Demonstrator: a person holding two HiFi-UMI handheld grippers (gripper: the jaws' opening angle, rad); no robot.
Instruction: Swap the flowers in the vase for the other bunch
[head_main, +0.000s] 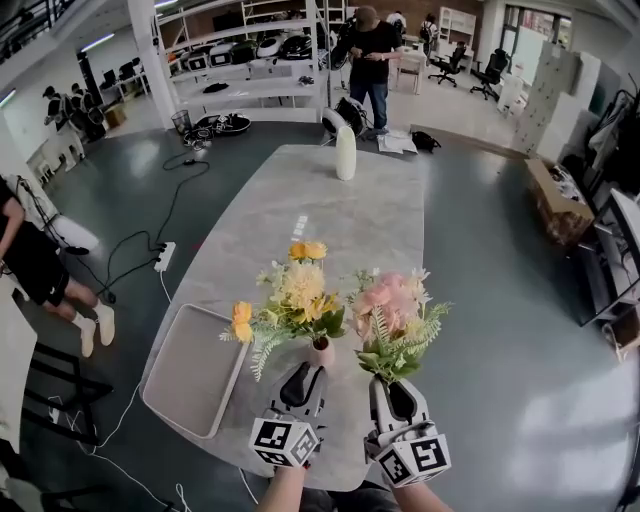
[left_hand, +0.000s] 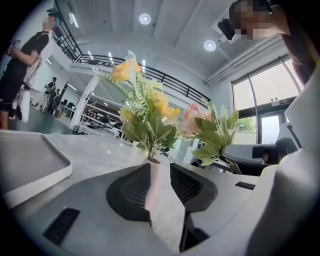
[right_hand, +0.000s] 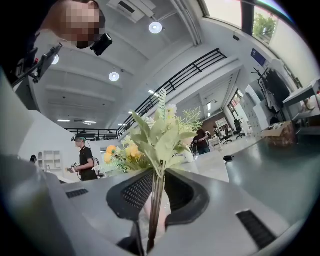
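At the near edge of the table (head_main: 300, 200), my left gripper (head_main: 306, 378) has its jaws apart. The pink vase (head_main: 322, 351) stands between them, and the left gripper view shows a gap between the vase and the right-hand pad. The yellow bunch (head_main: 300, 295) stands upright in that vase. Just beside it, my right gripper (head_main: 392, 388) is clamped on the stems of the pink bunch (head_main: 395, 310) and holds it upright, its blooms close beside the yellow ones. Left of the vase, a grey tray (head_main: 190, 370) lies flat near the table's edge. At the far end of the table stands a white cylinder (head_main: 345, 152). Beyond it, a person in dark clothes (head_main: 372, 60) stands on the floor.
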